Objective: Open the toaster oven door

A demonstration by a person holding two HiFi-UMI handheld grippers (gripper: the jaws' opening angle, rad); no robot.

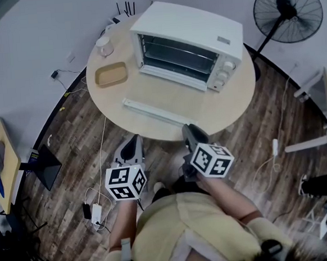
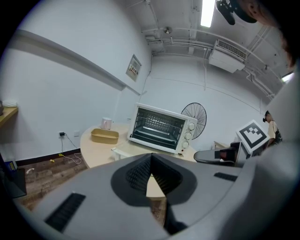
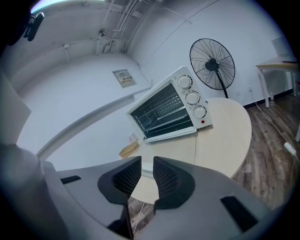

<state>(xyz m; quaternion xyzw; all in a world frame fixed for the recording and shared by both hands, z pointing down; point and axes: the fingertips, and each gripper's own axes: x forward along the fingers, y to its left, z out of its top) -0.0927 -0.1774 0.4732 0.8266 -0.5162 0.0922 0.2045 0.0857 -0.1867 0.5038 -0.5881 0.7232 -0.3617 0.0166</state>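
Note:
A white toaster oven (image 1: 187,43) stands at the back of the round wooden table (image 1: 234,102), its glass door closed and its three knobs on the right. It also shows in the left gripper view (image 2: 161,129) and the right gripper view (image 3: 168,110). Both grippers hover off the table's near edge, well short of the oven. My left gripper (image 1: 133,142) has its jaws meeting at the tips (image 2: 151,157), holding nothing. On my right gripper (image 1: 190,129) a narrow gap shows between the pads (image 3: 147,164), with nothing in it.
A tan tray (image 1: 111,74) and a white cup (image 1: 104,45) sit left of the oven. A long white bar (image 1: 156,112) lies across the table in front of it. A standing fan (image 1: 288,10) is behind on the right. Cables and a power strip (image 1: 96,211) lie on the floor.

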